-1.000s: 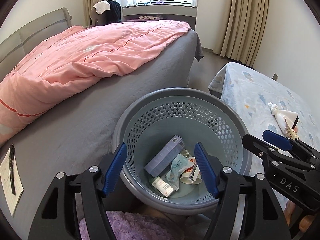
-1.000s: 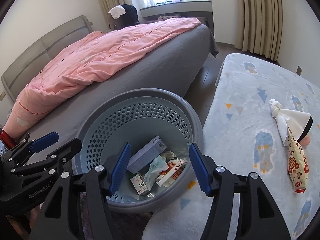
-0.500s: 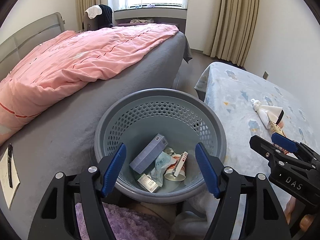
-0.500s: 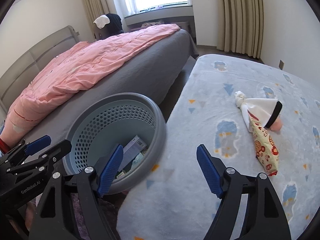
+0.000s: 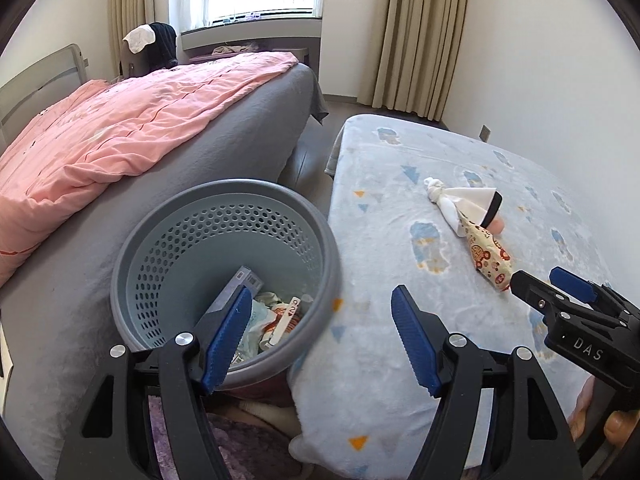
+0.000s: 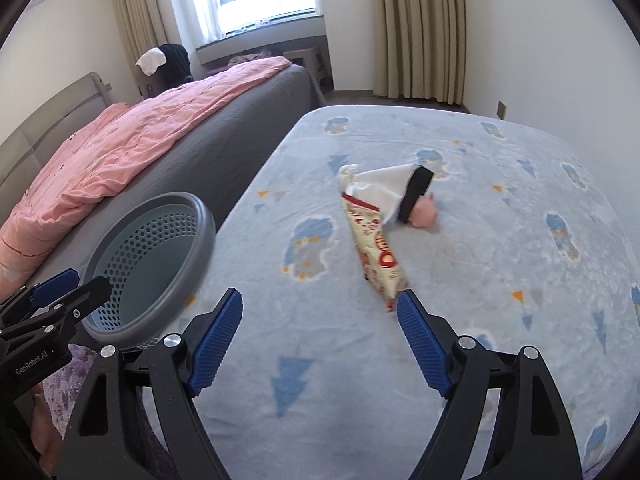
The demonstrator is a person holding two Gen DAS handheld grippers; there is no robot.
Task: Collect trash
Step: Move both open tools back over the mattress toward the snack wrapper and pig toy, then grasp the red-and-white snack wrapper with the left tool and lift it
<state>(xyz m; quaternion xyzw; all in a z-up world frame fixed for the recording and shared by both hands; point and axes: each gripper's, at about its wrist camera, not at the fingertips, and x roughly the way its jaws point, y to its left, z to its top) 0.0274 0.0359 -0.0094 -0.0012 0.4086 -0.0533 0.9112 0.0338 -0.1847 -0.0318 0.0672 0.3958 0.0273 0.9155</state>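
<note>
Scanning left to right in the right wrist view: pink duvet [image 6: 132,136] on the grey bed along the left edge, then the perforated basket [image 6: 200,220] at lower left, sitting right against the edge of the light blue blanket [image 6: 500,320] that fills the middle and right.

Left gripper [image 6: 60,292] poking in at the far left edge, just beside the basket rim, jaws apart and empty. Same story in the left wrist view: left gripper [image 5: 324,336] wide, nothing between the blue pads, hovering over the basket [image 5: 328,264] with a box, wrappers and a playing card already lying in the bottom.

Right gripper [image 6: 320,336] low centre, jaws spread, having just been opening, nothing between them. Still clear of the target.

Next bit of trash looks like the printed snack wrapper [image 6: 376,256], lying on the blanket centre frame, its near end almost at the right pad's tip. Upper end tucked against a white cloth bundle [image 6: 384,188] with a black band and something pink behind it.

Possible trouble from here:
- pinching blanket fluff along with the wrapper, since it lies flat on soft fabric
- dragging the white bundle along, because the two touch at the top
- crinkly film slipping out on the way over if only grabbed by the tip
- clipping the basket rim and tipping it, perched so close to the blanket edge
</note>
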